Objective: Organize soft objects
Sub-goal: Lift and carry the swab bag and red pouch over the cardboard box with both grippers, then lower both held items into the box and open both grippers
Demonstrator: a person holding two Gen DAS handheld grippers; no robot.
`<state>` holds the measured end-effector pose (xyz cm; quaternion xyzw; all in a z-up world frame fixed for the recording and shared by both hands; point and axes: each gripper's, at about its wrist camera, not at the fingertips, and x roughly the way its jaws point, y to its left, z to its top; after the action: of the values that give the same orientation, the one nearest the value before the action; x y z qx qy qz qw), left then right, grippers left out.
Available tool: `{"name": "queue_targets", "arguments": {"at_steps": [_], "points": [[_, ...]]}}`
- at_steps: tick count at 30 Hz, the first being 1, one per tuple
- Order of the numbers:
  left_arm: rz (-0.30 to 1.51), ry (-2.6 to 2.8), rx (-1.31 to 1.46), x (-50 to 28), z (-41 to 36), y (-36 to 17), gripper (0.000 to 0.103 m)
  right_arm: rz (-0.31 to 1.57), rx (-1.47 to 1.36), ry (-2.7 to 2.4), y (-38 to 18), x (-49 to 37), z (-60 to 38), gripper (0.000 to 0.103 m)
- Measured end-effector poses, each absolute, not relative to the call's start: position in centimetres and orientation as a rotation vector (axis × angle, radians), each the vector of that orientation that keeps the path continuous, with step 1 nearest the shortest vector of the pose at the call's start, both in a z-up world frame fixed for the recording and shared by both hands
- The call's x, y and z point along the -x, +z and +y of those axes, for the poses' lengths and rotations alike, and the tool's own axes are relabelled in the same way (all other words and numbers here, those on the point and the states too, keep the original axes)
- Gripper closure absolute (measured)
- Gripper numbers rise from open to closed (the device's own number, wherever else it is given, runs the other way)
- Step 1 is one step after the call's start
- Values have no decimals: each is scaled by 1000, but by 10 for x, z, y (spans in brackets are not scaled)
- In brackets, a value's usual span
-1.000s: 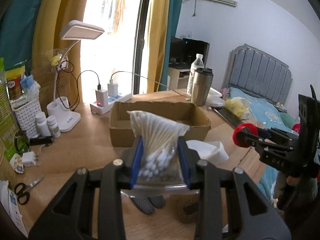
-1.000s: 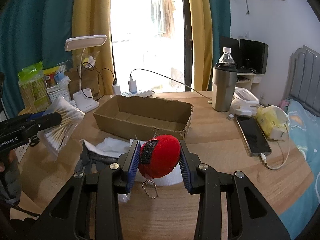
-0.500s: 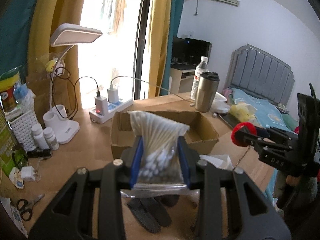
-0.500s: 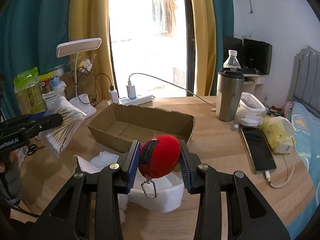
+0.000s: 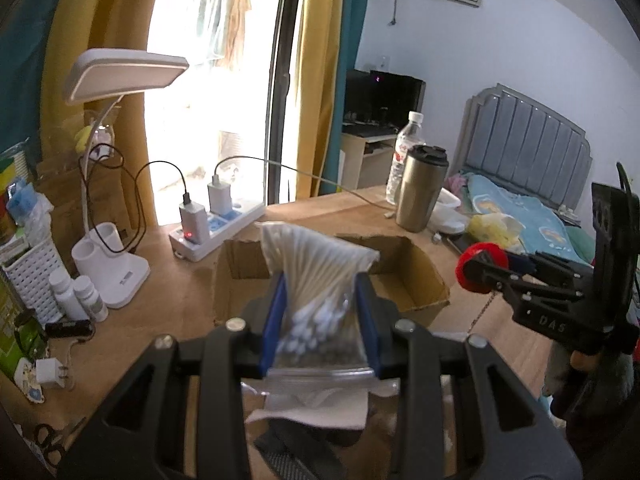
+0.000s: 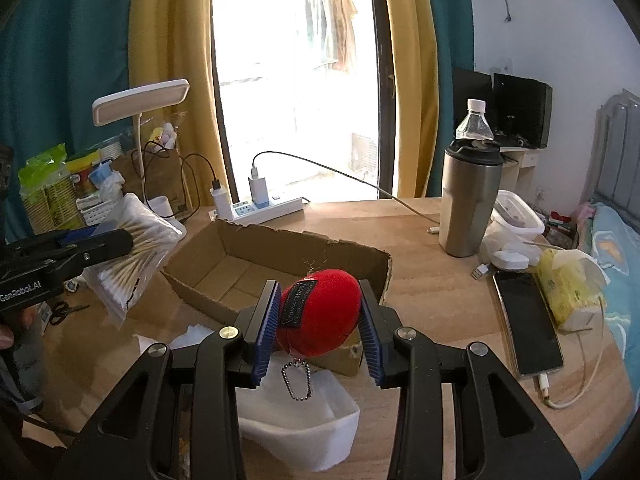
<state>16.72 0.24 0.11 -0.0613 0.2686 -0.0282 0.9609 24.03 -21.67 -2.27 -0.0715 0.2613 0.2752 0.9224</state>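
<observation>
- Desk [image 6: 432,292]: wood top, crowded along its back and right edges.
- Box [image 6: 280,264]: open cardboard tray at mid-desk, nothing visible inside; front corner torn.
- Left gripper [image 5: 320,320]: blue pads clamped on a bag [image 5: 316,280] of cotton swabs, held in the air just in front of the box; the bag's top fans out above the pads. In the right wrist view the bag hangs off the left of the box.
- Right gripper [image 6: 318,320]: pads pressed on both sides of a red plush [image 6: 320,316], held above the box's near right corner. A bead chain [image 6: 297,380] dangles under it.
- Foam [image 6: 296,416]: white soft pieces lying on the desk below the right gripper, just in front of the box.
- Dark fabric [image 5: 288,452]: on the desk under the left gripper, partly hidden by it; kind unclear.
- Lamp [image 6: 140,102]: white, back left.
- Tumbler [image 6: 470,200]: steel, upright right of the box, a bottle [image 6: 474,122] behind it.
- Phone [image 6: 528,324]: flat near the right edge, cable plugged in.
- Scissors [image 6: 64,312]: far left.
</observation>
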Motion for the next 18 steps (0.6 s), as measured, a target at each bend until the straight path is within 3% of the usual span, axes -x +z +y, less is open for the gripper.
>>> {"name": "queue_targets", "arguments": {"at_steps": [18], "points": [[590,-84,128,-224,-10,-11,67,599,117,602,-41,-283,-215,63]]}}
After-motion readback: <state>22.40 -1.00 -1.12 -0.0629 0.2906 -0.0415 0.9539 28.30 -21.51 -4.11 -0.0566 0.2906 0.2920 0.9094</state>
